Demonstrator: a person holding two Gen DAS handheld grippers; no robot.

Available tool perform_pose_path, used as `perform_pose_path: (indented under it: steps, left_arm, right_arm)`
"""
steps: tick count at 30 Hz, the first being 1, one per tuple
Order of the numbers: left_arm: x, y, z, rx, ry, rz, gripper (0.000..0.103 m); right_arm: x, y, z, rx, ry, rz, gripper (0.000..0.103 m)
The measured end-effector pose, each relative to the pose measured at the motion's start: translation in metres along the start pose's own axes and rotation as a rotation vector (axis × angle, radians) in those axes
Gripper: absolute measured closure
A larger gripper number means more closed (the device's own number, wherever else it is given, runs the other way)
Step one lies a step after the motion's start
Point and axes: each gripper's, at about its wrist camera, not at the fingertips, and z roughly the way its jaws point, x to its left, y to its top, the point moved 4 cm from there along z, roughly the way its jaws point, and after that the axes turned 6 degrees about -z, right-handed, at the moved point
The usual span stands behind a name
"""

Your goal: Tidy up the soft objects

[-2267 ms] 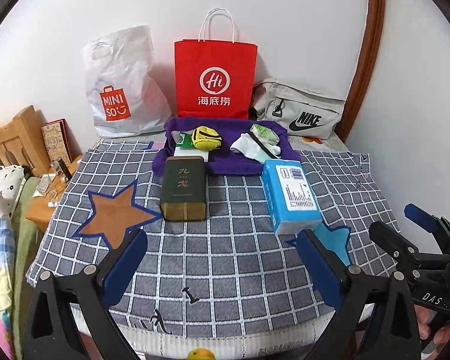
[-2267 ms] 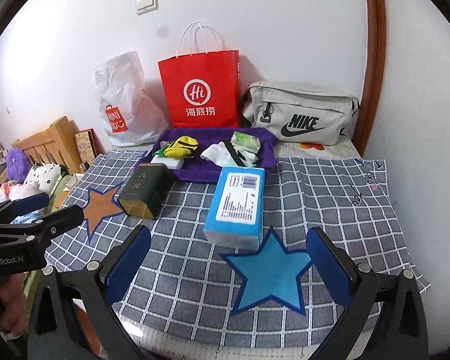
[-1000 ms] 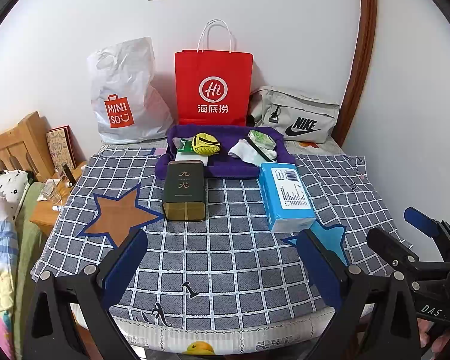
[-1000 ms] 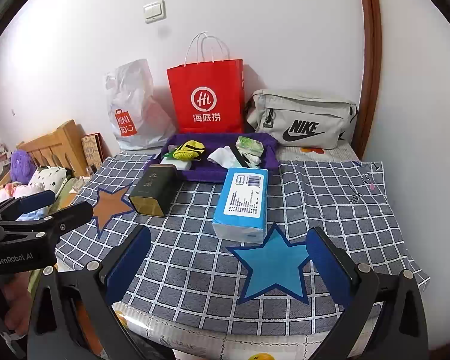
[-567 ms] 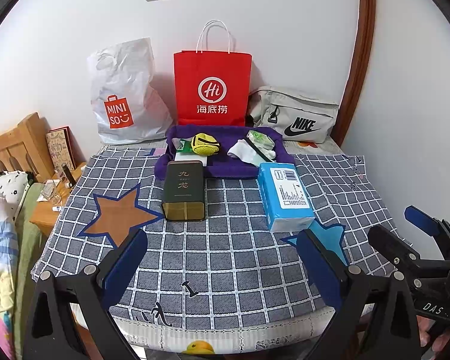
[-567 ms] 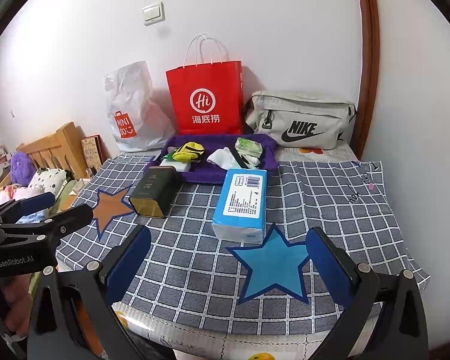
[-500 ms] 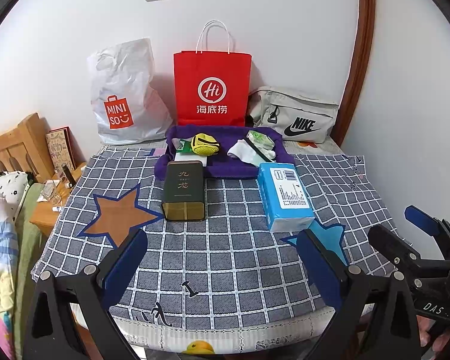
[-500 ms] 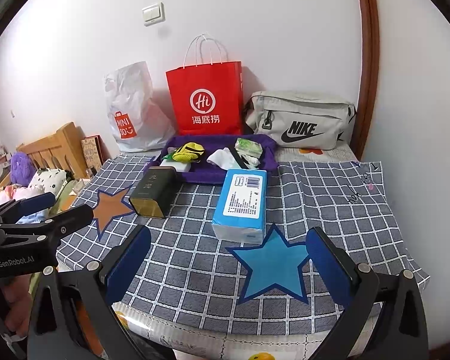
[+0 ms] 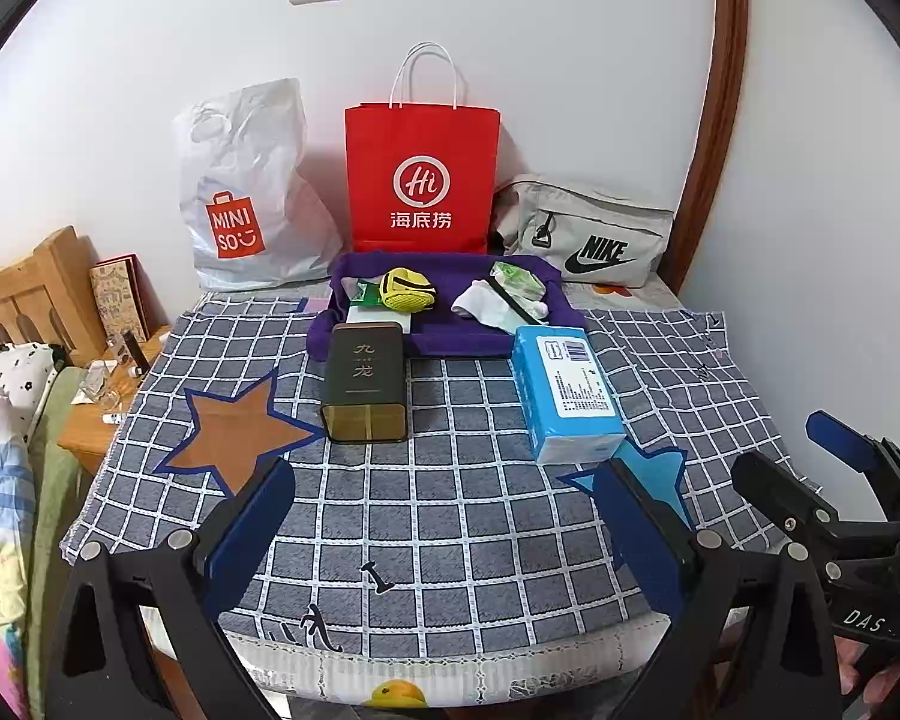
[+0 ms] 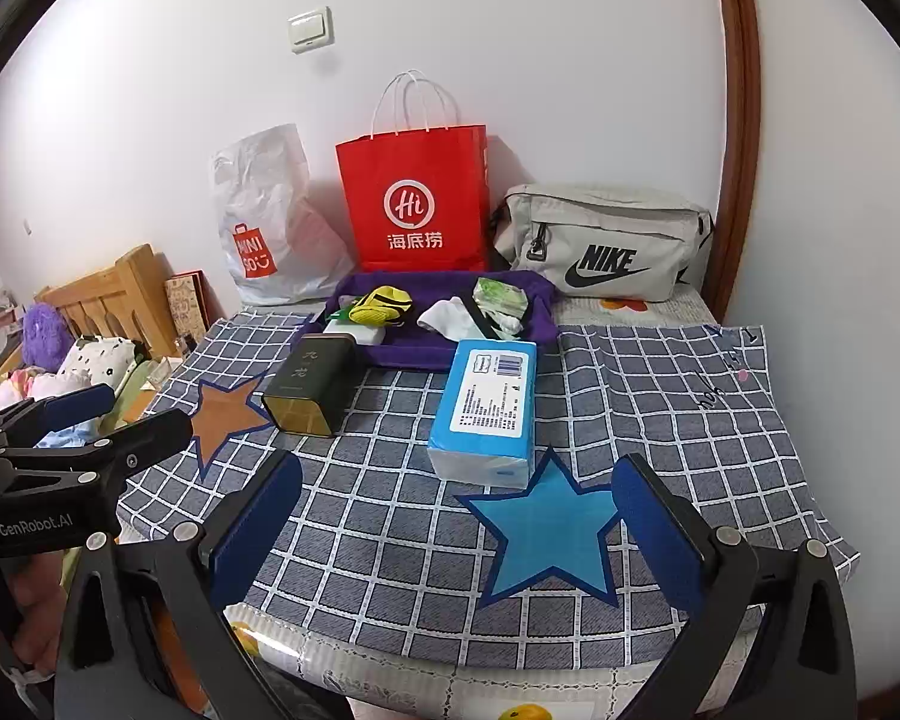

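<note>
Purple plush tray; boxy blue tissue pack.

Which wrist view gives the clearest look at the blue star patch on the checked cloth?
The right wrist view: the blue star patch lies whole and unobstructed between the open fingers of the right gripper. In the left wrist view, the blue tissue pack and a finger of the left gripper hide most of it.

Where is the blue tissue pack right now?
In both wrist views the blue tissue pack lies on the checked cloth, right of the dark green tin, between the purple tray behind it and the blue star in front.
</note>
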Motion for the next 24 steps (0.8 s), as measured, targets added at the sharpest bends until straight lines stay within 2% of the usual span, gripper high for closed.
perform_pose_path:
  steps: [24]
  left_arm:
    - [0.0009,-0.0002,-0.0031,-0.006,0.0,-0.004,0.002]
  right_arm:
    - [0.0031,0.0009,-0.0019,-0.004,0.001,-0.003,0.001]
